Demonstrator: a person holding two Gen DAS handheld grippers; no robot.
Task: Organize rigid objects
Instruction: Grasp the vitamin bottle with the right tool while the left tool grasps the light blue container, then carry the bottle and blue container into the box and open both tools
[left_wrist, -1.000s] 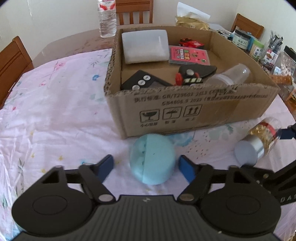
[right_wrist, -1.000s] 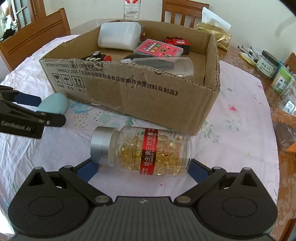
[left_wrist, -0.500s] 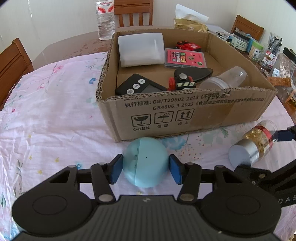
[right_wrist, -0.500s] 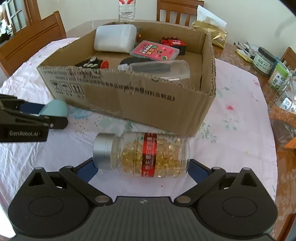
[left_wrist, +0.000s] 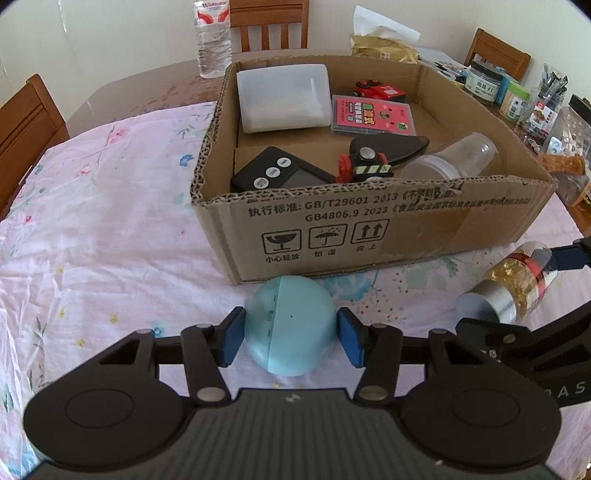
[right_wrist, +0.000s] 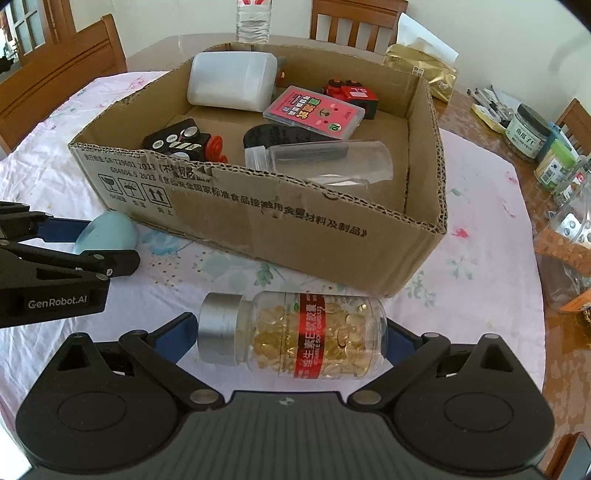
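My left gripper (left_wrist: 291, 334) is shut on a light-blue egg-shaped case (left_wrist: 291, 325) lying on the cloth just in front of the cardboard box (left_wrist: 369, 236). Both blue pads press its sides. A clear bottle of golden capsules (right_wrist: 295, 334) with a silver cap and red label lies on its side across my right gripper (right_wrist: 290, 334). That gripper stands open and wide, with a pad close to each end of the bottle. The left wrist view shows the same bottle (left_wrist: 513, 284) at the right. The box (right_wrist: 280, 218) holds several items.
A pink floral cloth (left_wrist: 110, 240) covers the table. A water bottle (left_wrist: 213, 37) and wooden chairs (left_wrist: 269, 22) stand behind the box. Jars, packets and pens (right_wrist: 543, 147) crowd the right edge. A gold bag (right_wrist: 421, 70) lies behind the box.
The left jaws have closed onto the blue case. The right gripper has moved forward, so the capsule bottle now lies deeper between its fingers, whose spread is unchanged.
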